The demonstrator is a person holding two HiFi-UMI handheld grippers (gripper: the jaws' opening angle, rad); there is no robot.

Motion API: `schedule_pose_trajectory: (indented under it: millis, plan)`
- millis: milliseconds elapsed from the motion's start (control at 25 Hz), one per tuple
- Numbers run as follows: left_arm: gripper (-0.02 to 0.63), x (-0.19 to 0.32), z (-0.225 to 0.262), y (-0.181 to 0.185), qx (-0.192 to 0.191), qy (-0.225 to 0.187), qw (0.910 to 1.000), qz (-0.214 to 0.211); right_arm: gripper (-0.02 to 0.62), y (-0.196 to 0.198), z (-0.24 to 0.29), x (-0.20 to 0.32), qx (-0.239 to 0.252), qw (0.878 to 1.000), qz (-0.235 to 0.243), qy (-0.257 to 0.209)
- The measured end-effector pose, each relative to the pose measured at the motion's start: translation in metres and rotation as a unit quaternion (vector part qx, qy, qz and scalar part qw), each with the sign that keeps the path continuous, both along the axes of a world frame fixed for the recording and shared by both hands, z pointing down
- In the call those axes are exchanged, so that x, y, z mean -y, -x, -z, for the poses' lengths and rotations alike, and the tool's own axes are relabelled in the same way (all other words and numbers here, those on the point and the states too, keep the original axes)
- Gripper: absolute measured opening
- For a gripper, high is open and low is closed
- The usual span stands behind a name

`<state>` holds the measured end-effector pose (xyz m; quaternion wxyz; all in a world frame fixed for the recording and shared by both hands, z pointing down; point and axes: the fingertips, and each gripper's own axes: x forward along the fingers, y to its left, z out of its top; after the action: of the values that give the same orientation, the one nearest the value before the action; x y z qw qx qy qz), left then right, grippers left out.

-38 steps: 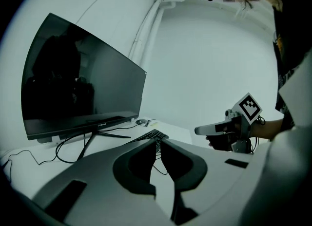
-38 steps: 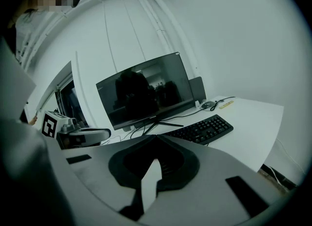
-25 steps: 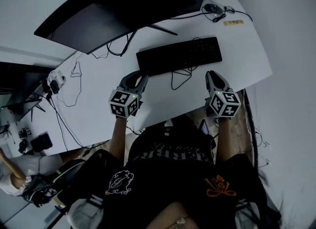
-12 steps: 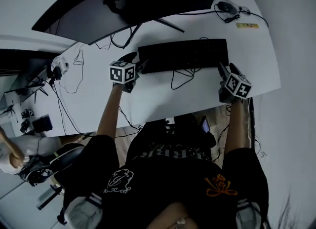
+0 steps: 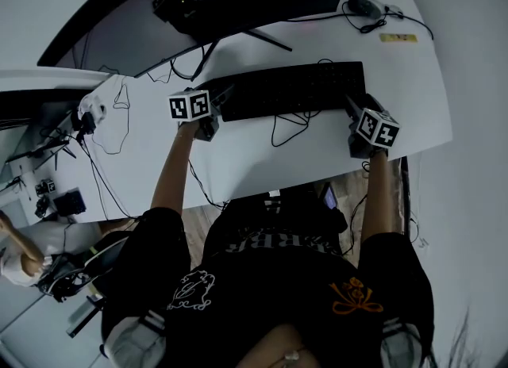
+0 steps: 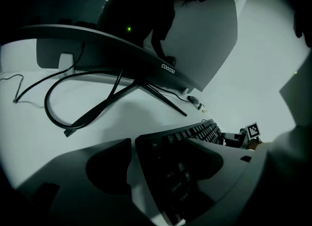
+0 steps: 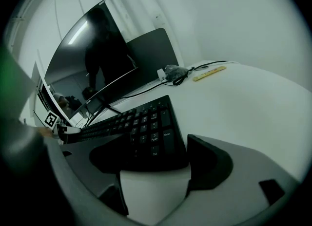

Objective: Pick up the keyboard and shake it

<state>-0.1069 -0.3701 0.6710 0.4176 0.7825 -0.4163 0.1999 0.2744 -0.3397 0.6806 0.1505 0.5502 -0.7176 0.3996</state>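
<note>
On the left, my left gripper [image 5: 216, 111] sits at the left end of the keyboard [image 5: 294, 90], which lies flat on the white desk [image 5: 317, 160] in front of the monitor [image 5: 230, 1]. In the left gripper view the jaws are opening, with the keyboard's left end [image 6: 170, 171] standing between them and no pad pressing on it that I can see. I would push this gripper [image 6: 163, 157] a little further in, so the pads bear on the far and near edges of the case and not on the key tops. Across the middle, the keyboard's cable [image 5: 275, 131] loops on the near side, so I would lift slowly and check it does not snag. On the right, my right gripper [image 5: 355, 111] is at the right end, and its jaws are opening too, with the number-pad corner [image 7: 151, 137] between them, unclamped. I judge both should close together and evenly, and then I should raise both ends level before any shaking, because one loose end would let the board twist out.
</note>
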Motion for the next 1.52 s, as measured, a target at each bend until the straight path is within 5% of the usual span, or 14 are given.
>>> schedule_pose_trajectory:
  millis: [400,720,920,1160,1520]
  plan:
    - [0.307,0.005,0.002,-0.002,-0.007,-0.002,1.0,-0.002,0.295,-0.005,0.008,-0.003,0.007,1.0,-0.011,0.01]
    - [0.304,0.016,0.038,-0.002,0.024,-0.066,0.9969,-0.036,0.29,0.001,0.006,-0.02,0.044,0.999,-0.018,-0.002]
    - [0.302,0.024,0.079,-0.006,0.018,-0.13,0.9905,-0.04,0.29,0.0,0.035,-0.022,0.052,0.996,-0.035,-0.058]
    - [0.301,0.031,0.15,-0.011,0.028,-0.226,0.9714,-0.066,0.29,0.001,0.079,-0.031,0.065,0.989,-0.055,-0.121]
    - [0.301,-0.002,0.248,-0.008,0.069,-0.363,0.9226,-0.111,0.287,0.016,0.134,-0.058,0.078,0.973,-0.068,-0.208]
